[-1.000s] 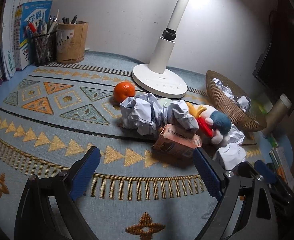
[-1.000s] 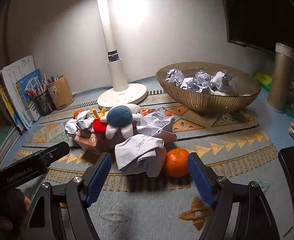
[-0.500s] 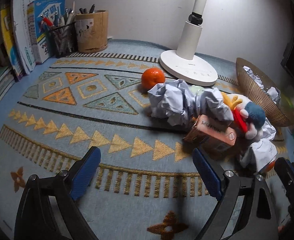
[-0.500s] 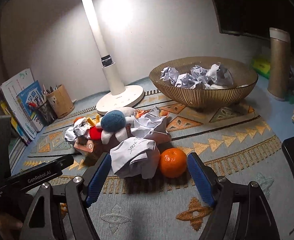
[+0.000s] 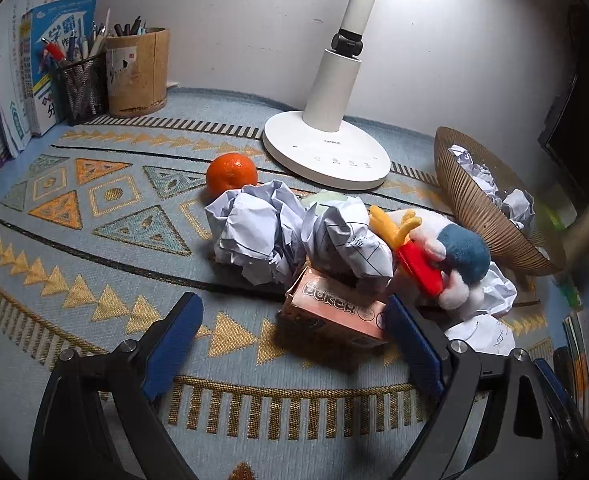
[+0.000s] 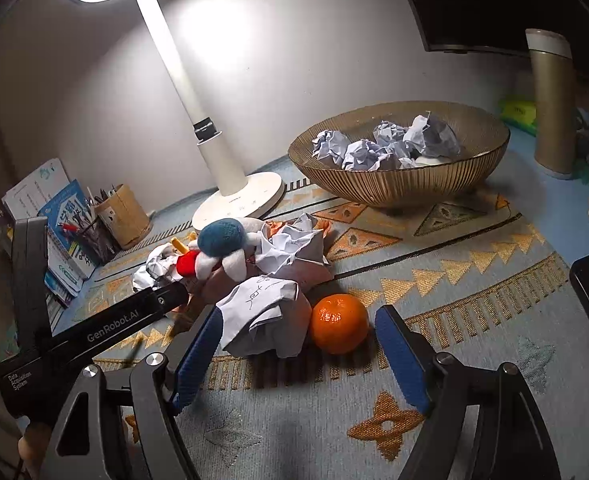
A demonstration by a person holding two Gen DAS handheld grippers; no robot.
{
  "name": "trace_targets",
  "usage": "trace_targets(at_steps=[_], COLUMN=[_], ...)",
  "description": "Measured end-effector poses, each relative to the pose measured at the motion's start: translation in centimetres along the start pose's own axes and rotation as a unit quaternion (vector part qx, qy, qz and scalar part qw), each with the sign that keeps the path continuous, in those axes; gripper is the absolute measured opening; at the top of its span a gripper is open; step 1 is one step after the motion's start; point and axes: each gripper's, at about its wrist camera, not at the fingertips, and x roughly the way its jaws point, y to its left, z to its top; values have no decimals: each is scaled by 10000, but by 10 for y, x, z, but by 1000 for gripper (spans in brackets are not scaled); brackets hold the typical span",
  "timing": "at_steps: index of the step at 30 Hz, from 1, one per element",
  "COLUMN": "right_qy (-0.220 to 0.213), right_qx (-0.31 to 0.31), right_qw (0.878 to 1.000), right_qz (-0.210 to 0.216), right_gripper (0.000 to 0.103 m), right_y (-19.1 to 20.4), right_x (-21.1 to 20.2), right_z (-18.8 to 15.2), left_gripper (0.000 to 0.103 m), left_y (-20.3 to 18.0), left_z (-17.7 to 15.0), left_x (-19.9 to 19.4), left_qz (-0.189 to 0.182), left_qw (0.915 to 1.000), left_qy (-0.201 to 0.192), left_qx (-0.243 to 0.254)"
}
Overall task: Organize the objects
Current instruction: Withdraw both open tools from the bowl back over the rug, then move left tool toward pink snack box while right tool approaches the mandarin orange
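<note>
A crumpled ball of white written-on paper [image 6: 264, 320] lies at the near side of the clutter in the middle of the patterned woven mat [image 6: 474, 280], touching a round orange tangerine [image 6: 338, 323]. Both sit just ahead of the right gripper [image 6: 294, 356], whose blue-padded jaws stand open and empty. The paper is best taken alone, the jaws centred on it so that the tangerine is not rolled, then carried to the ribbed golden bowl [image 6: 406, 184] near the mat's far right edge, where other paper balls are kept. The left gripper [image 5: 294, 344] is also open and empty, with a pink cardboard box [image 5: 334, 316] lying partly between its jaws.
</note>
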Motion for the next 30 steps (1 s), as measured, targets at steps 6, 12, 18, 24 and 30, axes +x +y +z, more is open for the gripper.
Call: trace_targets(at_steps=[6,12,18,24,30], right_qy=[-39,33,626,1489,1544], right_qx=[-39,-229,-1355,-1280,-1355], right_qw=[10000,9996,9829,9706,9654], right_qz=[15,141,1078,1389,1608], right_gripper=[77,77,77,75,75], right_y=[1,10,78,102,123], right_x=[-1,-2,12,70,80], right_z=[0,-2,-2,5,7], left_gripper=[90,90,90,90,90], left_y=[26,34,64,108,124], left_z=[-17,-16,-3,-3,-6], left_x=[-11,-23,-45,-58,-61], left_qz=[580,-7,413,476,554], left_qw=[9977,9999,9980,9969,9955], left_qy=[307,168,-479,-478,-516], left_qx=[150,-24,55,-396,-576])
